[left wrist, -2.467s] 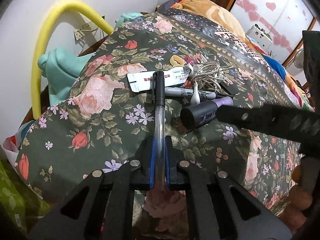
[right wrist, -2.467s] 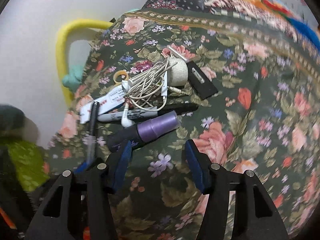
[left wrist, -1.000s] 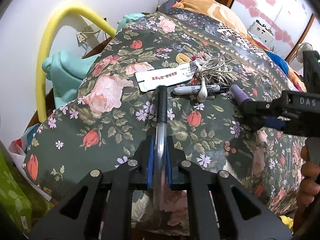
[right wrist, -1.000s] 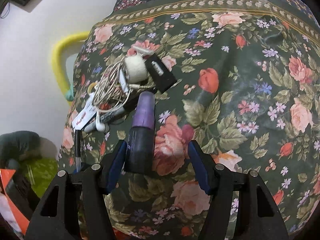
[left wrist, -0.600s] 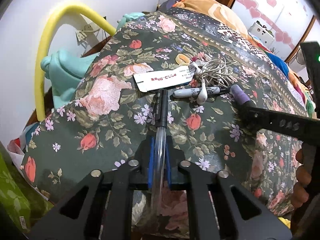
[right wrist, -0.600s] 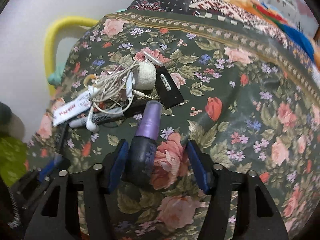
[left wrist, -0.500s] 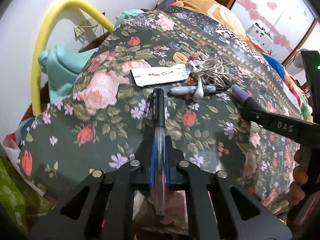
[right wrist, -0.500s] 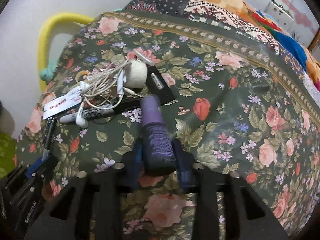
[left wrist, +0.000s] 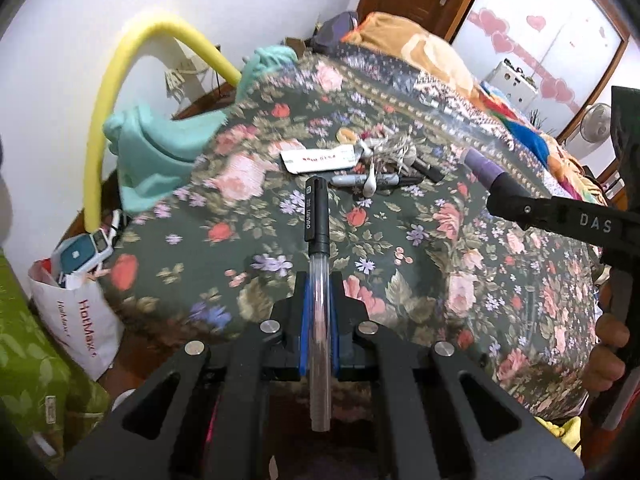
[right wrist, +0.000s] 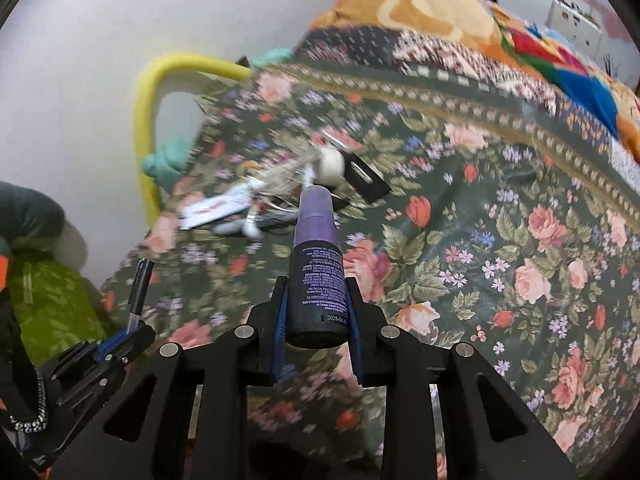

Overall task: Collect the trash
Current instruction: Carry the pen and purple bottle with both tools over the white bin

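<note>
Trash is in both tongs: left tongs [left wrist: 319, 312] clamp a clear-barrelled black-capped pen [left wrist: 318, 240], right tongs [right wrist: 318, 312] grip a purple-and-black cosmetic tube [right wrist: 318, 264], above the floral bed cover [right wrist: 500, 264]. Both should be carried level, grips firm, to the white paper bag [left wrist: 80, 320] beside the bed.

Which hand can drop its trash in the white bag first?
Probably the left. The white bag stands at the bed's left edge, on the side of the left gripper clamping the pen. The right gripper, holding the purple tube, sits farther off.
</note>
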`<state>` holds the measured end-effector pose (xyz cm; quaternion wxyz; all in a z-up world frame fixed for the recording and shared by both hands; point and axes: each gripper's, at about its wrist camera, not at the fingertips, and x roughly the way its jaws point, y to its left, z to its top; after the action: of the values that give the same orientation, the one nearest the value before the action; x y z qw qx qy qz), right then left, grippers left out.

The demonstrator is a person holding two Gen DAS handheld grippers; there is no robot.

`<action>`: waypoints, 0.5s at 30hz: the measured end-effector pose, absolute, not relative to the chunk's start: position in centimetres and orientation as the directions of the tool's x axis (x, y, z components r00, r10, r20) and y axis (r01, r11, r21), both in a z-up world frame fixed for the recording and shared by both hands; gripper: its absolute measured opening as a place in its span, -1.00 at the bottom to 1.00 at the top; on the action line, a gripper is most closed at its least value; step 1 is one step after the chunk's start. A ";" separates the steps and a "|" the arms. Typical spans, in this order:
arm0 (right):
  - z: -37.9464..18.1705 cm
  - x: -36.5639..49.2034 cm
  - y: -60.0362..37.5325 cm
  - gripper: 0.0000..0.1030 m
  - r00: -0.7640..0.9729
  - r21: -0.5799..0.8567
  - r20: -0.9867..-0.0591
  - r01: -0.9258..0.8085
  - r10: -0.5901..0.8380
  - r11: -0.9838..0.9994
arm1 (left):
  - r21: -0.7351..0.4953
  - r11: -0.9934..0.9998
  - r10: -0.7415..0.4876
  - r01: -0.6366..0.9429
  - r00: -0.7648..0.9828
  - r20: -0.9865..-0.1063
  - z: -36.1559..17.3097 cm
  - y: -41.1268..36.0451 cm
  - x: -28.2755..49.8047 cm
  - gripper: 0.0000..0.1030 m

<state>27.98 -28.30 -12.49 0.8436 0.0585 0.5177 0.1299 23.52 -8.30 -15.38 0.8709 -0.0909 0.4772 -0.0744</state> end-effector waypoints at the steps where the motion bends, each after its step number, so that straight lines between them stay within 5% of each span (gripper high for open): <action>1: -11.8 27.4 -27.9 -0.54 0.439 0.237 -0.850 -0.175 0.291 0.956 | -0.226 0.973 -0.209 0.037 0.548 -0.810 -14.6 -7.9 22.8 -0.86; 15: -7.0 18.8 -17.6 -0.54 0.463 0.180 -0.801 -0.419 0.380 0.890 | -0.177 0.978 -0.068 -0.108 0.639 -0.766 -10.3 0.2 12.3 -0.86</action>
<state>18.77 -17.63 -7.03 0.8550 -0.0210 0.4625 0.2338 12.35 0.23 -10.32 0.8994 -0.1038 0.4245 0.0110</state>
